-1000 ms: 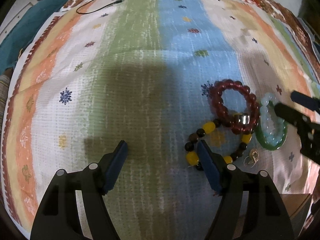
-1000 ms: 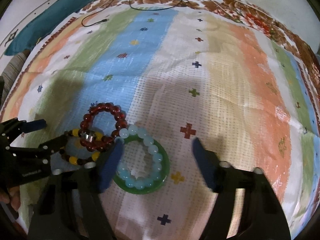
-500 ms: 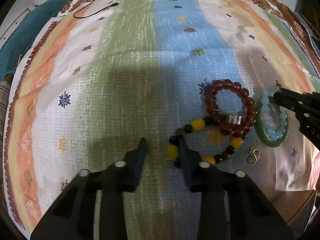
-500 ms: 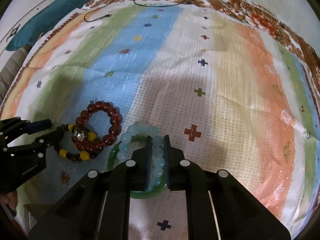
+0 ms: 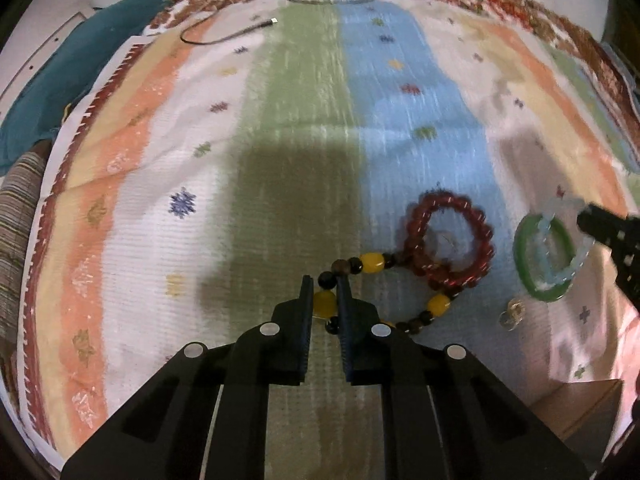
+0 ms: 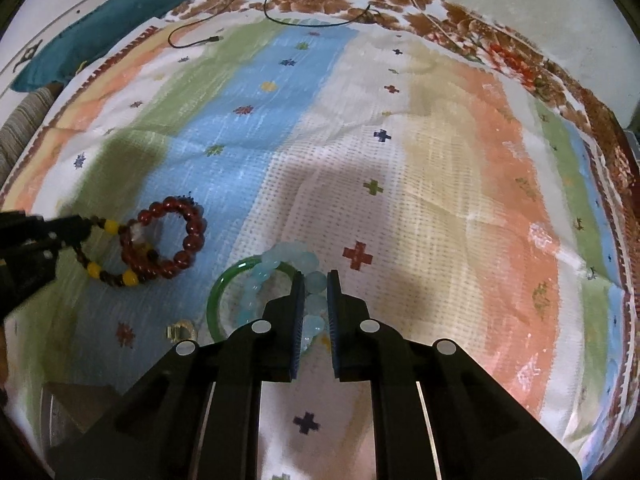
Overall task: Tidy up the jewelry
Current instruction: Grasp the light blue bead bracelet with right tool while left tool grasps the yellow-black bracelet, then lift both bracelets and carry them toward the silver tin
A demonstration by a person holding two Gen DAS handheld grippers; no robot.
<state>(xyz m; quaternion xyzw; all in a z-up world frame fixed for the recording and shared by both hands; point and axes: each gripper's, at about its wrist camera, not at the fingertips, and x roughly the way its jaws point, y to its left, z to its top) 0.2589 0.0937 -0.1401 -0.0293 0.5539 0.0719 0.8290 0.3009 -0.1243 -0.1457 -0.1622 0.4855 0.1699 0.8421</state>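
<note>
Left hand-held gripper [image 5: 324, 288] is clenched on the yellow-and-brown bead bracelet [image 5: 384, 292], pinching one yellow bead. Right hand-held gripper [image 6: 315, 284] is clenched on the pale blue bead bracelet [image 6: 280, 280], which lies partly over the green bangle [image 6: 218, 296]. The dark red bead bracelet [image 5: 448, 248] overlaps the yellow one and may drag along. Beaded strands look light, limp and probably elastic; best held across a single bead. The bangle looks rigid, smooth and breakable. A small gold ring [image 6: 181, 330] lies nearby. Surface: soft striped cloth [image 6: 400, 160], dim room, cable [image 6: 192, 42] at far edge.
</note>
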